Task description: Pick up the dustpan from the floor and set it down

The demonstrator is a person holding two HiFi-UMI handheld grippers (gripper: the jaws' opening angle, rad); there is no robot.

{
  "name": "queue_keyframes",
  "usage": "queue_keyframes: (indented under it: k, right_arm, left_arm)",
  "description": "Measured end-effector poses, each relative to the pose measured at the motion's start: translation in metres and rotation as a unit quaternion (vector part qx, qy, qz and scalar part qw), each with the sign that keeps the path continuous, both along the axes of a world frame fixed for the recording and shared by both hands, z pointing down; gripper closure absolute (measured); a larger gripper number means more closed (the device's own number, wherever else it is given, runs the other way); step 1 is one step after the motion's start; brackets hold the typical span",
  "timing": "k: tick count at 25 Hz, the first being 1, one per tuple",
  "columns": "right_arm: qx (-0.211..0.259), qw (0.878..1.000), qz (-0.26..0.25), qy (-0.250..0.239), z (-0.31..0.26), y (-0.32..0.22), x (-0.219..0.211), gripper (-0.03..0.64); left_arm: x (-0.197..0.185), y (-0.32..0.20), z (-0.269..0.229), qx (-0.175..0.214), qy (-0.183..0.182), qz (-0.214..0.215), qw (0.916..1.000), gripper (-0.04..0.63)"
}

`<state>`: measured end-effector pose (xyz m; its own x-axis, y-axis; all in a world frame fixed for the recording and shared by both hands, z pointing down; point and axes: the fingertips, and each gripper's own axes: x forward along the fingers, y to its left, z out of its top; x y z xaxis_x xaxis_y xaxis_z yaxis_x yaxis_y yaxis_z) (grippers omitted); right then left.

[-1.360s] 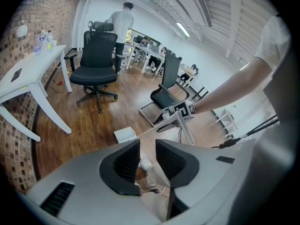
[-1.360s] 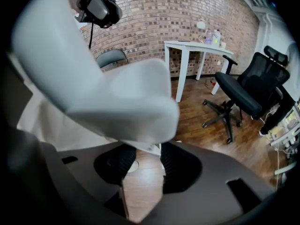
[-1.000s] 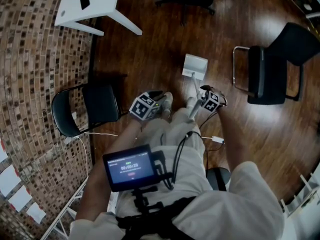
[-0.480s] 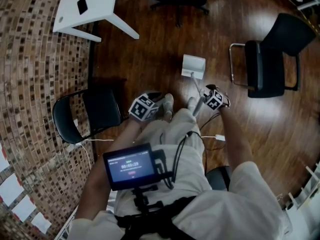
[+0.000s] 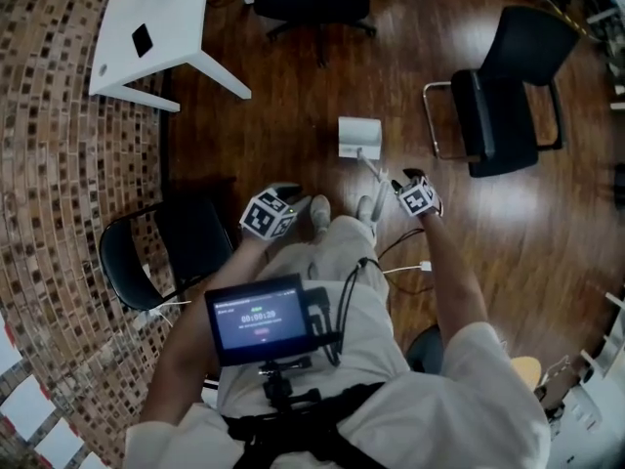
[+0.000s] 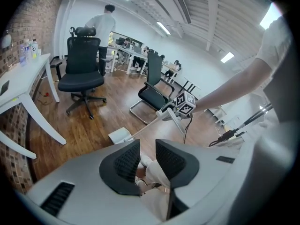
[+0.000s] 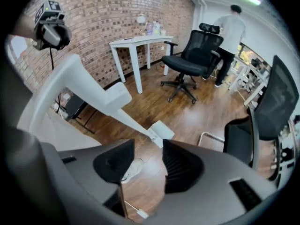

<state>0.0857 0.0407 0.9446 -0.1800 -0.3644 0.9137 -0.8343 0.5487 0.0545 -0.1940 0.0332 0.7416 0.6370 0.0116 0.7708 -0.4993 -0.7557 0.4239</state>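
Dustpan (image 5: 358, 137) unmoved on floor over 1 s. Right gripper (image 7: 149, 146) still beside handle (image 5: 369, 167), jaws spread, empty. Left gripper (image 6: 147, 146) slightly parted, idle. Lift likely not begun.

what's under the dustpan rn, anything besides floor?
Only bare wooden floor shows around the dustpan in the head view and the right gripper view. The patch directly beneath it is covered by the white pan itself, so anything lying there cannot be seen.

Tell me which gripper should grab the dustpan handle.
Right. The right gripper is open and close beside the handle of the dustpan; the left gripper, also open, sits across the person's legs from it.
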Motion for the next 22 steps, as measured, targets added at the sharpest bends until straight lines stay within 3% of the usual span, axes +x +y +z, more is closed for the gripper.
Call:
queue_keyframes:
  k: [3,10,16,22]
  right_arm:
    - [0.051,0.997,0.063,-0.015,-0.022,-0.007,0.016,0.396]
    - [0.051,0.97,0.22,-0.086,-0.101,0.03,0.032,0.399]
    - [0.122,0.949,0.262,-0.126,-0.171,0.045,0.031,0.4]
    - [0.182,0.935,0.259,-0.16,-0.237,0.059,0.03,0.403]
  left_arm:
    - [0.001,0.001,-0.003,0.01,0.01,0.005,0.9999,0.499]
    - [0.028,-0.005,-0.009,0.049,0.05,-0.002,0.9975,0.499]
    - [0.038,0.0,-0.043,0.066,0.102,-0.048,0.9914,0.497]
    - [0.029,0.009,-0.071,0.075,0.132,-0.122,0.9809,0.497]
